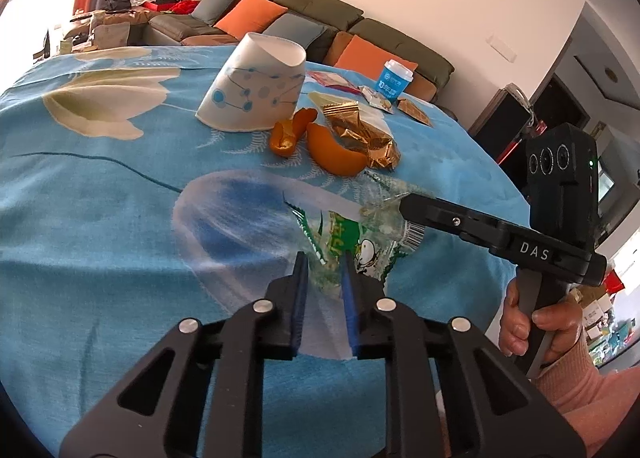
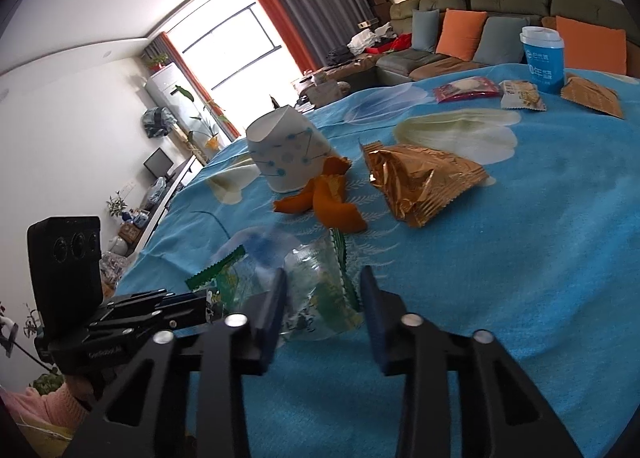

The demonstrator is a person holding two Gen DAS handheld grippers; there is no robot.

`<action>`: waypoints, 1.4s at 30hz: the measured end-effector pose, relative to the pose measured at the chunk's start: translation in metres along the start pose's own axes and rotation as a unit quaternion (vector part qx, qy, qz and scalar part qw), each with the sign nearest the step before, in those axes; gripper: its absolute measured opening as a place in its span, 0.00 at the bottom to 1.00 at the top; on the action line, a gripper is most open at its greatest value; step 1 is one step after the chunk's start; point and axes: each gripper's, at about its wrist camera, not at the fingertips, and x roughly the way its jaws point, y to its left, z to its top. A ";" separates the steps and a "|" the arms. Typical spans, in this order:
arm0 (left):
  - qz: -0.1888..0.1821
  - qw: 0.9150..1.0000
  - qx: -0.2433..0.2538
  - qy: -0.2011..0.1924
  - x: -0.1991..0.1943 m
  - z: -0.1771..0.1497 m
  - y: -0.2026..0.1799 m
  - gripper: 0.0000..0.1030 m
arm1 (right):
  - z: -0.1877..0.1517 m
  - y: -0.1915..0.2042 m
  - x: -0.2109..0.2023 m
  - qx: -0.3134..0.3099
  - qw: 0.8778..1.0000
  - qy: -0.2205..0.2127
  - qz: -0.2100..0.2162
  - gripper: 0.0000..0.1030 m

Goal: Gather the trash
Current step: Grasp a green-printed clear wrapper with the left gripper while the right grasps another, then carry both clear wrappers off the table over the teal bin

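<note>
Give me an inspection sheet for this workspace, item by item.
Surface: blue floral tablecloth.
Job's things: clear green-printed wrapper, orange peels, gold wrapper, tipped paper cup.
Clutter: blue cup, red packet, white packet and brown packet at the far edge.
Grippers: left gripper jaws narrowly parted at the wrapper; right gripper open around its other end.
Cables: nothing seen.
Surroundings: sofa with cushions, window.
</note>
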 end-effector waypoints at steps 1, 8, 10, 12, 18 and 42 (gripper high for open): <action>0.000 1.000 -0.001 -0.001 -0.001 0.000 0.001 0.15 | 0.000 0.001 0.000 -0.001 1.000 0.000 0.001 0.27; 0.017 1.000 0.009 -0.023 -0.017 -0.003 0.001 0.14 | 0.003 0.008 -0.006 -0.006 1.000 -0.010 0.010 0.19; 0.021 0.999 0.013 -0.032 -0.024 -0.004 0.001 0.14 | 0.004 0.013 -0.006 -0.011 1.000 -0.013 0.012 0.19; 0.027 0.999 0.015 -0.038 -0.031 -0.004 0.002 0.14 | 0.006 0.018 -0.006 -0.016 1.000 -0.014 0.015 0.18; 0.042 0.998 0.008 -0.051 -0.051 -0.010 0.011 0.14 | 0.009 0.033 -0.005 -0.031 0.999 -0.019 0.022 0.18; 0.121 0.986 -0.021 -0.115 -0.137 -0.032 0.041 0.14 | 0.015 0.116 0.040 -0.094 0.990 0.006 0.109 0.18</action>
